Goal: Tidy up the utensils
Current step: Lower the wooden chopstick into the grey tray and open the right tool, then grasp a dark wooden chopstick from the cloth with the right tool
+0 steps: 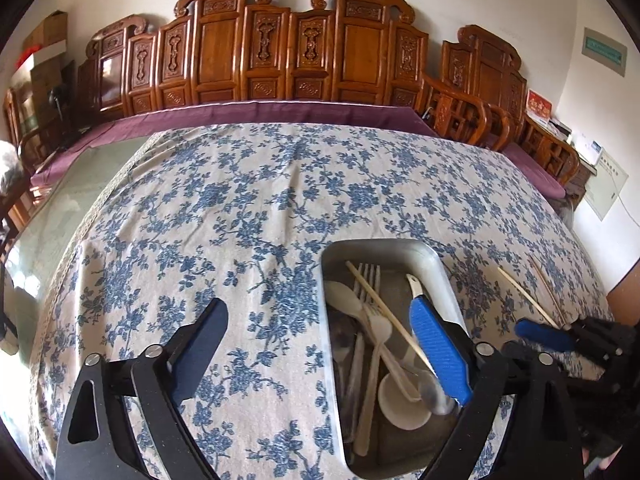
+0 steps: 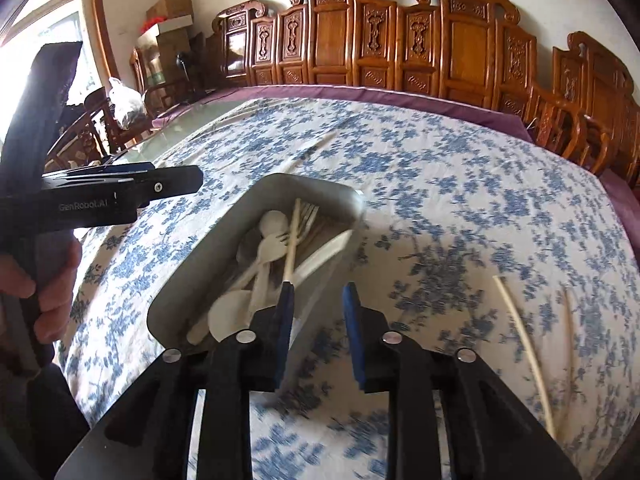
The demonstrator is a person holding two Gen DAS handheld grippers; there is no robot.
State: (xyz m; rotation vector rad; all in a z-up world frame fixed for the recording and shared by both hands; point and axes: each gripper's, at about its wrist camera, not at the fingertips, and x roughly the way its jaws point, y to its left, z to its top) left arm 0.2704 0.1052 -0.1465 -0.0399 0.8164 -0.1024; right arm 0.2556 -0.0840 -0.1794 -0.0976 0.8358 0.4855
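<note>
L gripper (image 1: 320, 352) wide, R gripper (image 2: 316, 300) narrow, both empty. Risk: chopsticks (image 2: 524, 344) right of tray (image 2: 256, 188) roll when pinched.

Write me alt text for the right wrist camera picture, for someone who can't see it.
An open right gripper with nothing between its blue pads hangs beside a metal tray of pale spoons, forks and a chopstick on a blue-flowered tablecloth. Two loose chopsticks lie on the cloth to the right; the left gripper is at the left edge.
</note>
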